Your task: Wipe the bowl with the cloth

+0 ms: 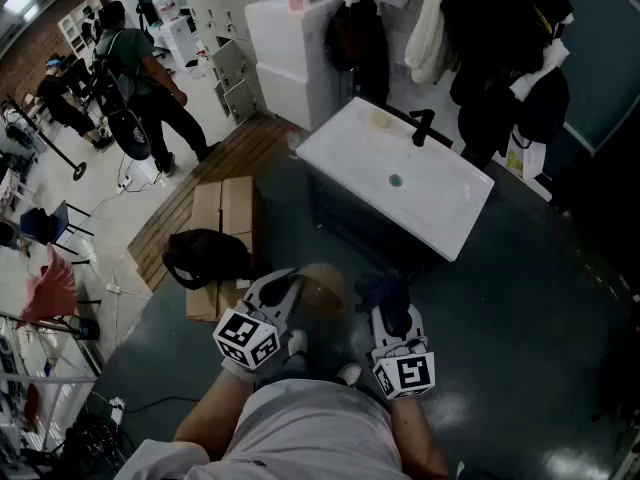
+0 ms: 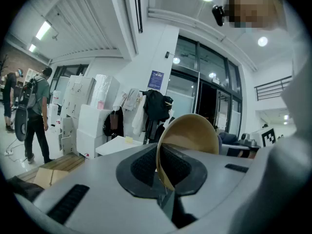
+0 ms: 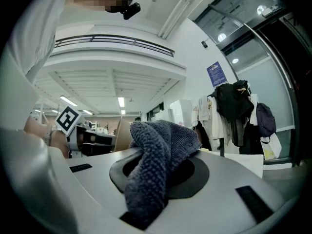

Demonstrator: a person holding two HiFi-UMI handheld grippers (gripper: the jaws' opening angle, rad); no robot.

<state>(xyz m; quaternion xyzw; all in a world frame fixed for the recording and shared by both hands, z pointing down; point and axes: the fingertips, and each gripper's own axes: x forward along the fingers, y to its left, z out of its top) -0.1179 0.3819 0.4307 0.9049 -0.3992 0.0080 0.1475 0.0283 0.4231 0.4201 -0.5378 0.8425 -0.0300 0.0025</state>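
A tan wooden bowl (image 2: 187, 138) stands on edge between the jaws of my left gripper (image 2: 163, 172), which is shut on its rim. In the head view the bowl (image 1: 322, 286) shows just ahead of the left gripper (image 1: 275, 303). My right gripper (image 3: 161, 174) is shut on a dark blue-grey cloth (image 3: 156, 155) that bunches up over the jaws. From above, the cloth (image 1: 385, 290) sits at the tip of the right gripper (image 1: 392, 313), close to the bowl's right side. Both grippers are held near the person's body, above the floor.
A white sink counter (image 1: 400, 173) with a black tap (image 1: 422, 126) stands ahead. Cardboard sheets (image 1: 222, 233) and a black bag (image 1: 205, 255) lie on the floor at left. Coats (image 1: 500, 38) hang at the back right. A person (image 1: 150, 83) stands far left.
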